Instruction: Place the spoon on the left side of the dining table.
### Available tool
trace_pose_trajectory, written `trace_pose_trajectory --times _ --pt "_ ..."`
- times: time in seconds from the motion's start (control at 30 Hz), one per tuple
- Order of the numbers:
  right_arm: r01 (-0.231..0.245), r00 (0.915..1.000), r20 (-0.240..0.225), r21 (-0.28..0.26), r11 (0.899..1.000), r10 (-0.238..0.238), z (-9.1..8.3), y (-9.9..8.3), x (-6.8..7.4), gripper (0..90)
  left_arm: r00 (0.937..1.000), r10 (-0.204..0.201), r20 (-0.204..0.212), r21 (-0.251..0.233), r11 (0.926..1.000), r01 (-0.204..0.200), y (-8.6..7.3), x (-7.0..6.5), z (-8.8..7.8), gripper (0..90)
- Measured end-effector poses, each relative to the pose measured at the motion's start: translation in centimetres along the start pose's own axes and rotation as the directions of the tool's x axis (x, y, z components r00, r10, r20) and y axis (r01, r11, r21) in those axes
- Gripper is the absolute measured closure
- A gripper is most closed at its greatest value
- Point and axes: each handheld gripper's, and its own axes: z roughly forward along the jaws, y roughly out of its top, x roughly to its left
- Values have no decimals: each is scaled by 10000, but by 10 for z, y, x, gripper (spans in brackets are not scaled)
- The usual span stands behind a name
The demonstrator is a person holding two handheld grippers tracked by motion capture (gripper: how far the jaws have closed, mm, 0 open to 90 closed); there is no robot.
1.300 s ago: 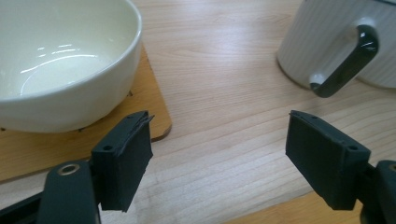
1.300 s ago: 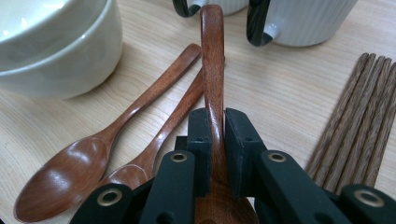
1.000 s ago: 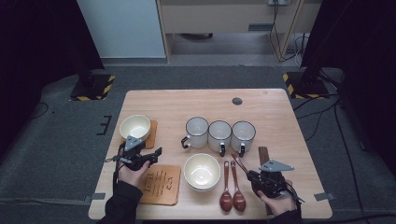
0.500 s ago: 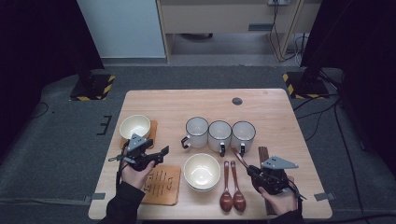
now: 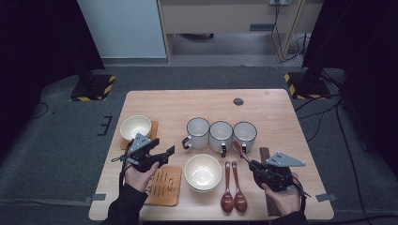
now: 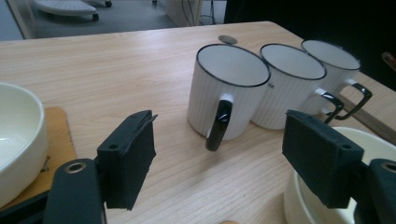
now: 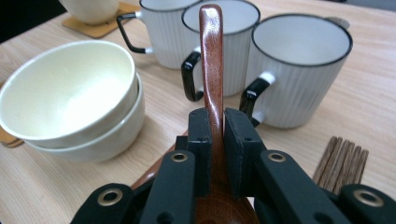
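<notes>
The right gripper [image 7: 217,144] is closest to the person, at the near right of the table [image 5: 281,101]. Its two black jaws are squeezed tight on a brown wooden spoon [image 7: 212,60]. The spoon's handle sits right between the jaws and sticks out past them, pointing toward the three mugs. In the high view, this gripper [image 5: 253,165] is just to the right of two more spoons [image 5: 233,187] that lie flat on the table. A bundle of dark chopsticks [image 7: 343,161] lies just beside it on the other side.

To the left of the spoons are two cream bowls [image 5: 202,172], one sitting inside the other. Left of those is a bare wooden coaster [image 5: 164,185].

The left gripper [image 5: 164,152] hovers over the near left of the table, above the coaster. Its jaws are wide open and hold nothing. In the left gripper view, the nearest mug [image 6: 229,93] shows between the two jaws, but farther off and not touching them.

Farther back, the three white mugs [image 5: 221,136] stand in a row, touching side by side, with black handles facing the person. To the far left, another cream bowl [image 5: 135,127] sits on its own coaster [image 5: 154,127].
</notes>
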Motion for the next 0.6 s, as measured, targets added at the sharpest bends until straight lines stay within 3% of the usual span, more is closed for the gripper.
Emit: trace_pose_trajectory --times 0.17,0.6 --pt "5 9999 -138 -349 9994 -10 -2 8 1 811 9991 -94 409 -136 9999 100 5 -8 0 254" --pt "86 9993 -365 -830 9965 -116 0 22 4 812 9976 67 688 -303 9995 -47 16 -21 3 255"
